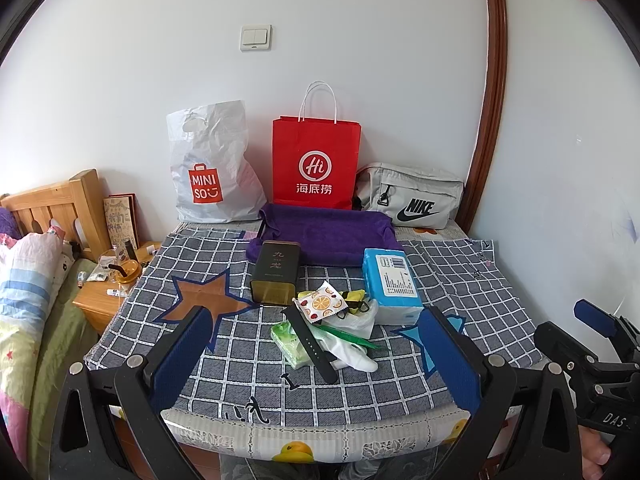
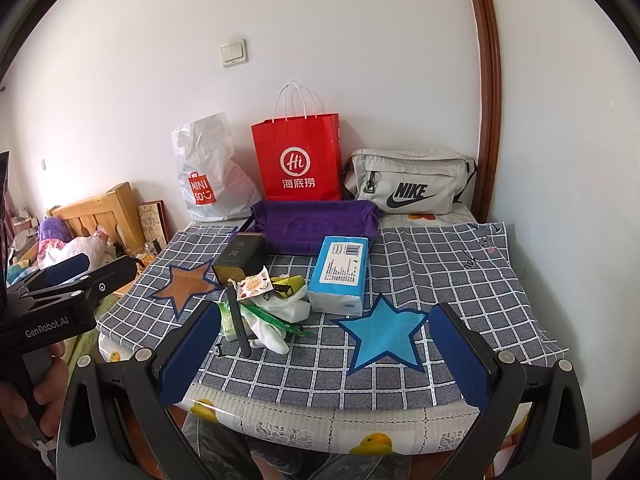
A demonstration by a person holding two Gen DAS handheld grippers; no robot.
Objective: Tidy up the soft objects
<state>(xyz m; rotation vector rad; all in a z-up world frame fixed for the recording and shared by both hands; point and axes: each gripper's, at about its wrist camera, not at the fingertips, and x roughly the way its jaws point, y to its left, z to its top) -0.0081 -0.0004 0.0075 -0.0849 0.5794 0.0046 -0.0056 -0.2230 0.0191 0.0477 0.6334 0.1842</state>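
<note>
Both grippers spread, empty; pile (image 1: 332,328) lies straight ahead of left gripper (image 1: 316,360), far-left of right gripper (image 2: 324,356); left nearer

A grey-blue tablecloth (image 1: 460,280) checked in white carries brown and blue star patches. On it lie a purple towel (image 1: 320,236) and a blue-and-white tissue pack (image 1: 390,284). Behind stand a red paper bag (image 1: 316,164) with white lettering and a grey Nike pouch (image 1: 412,196) with a black logo.
</note>
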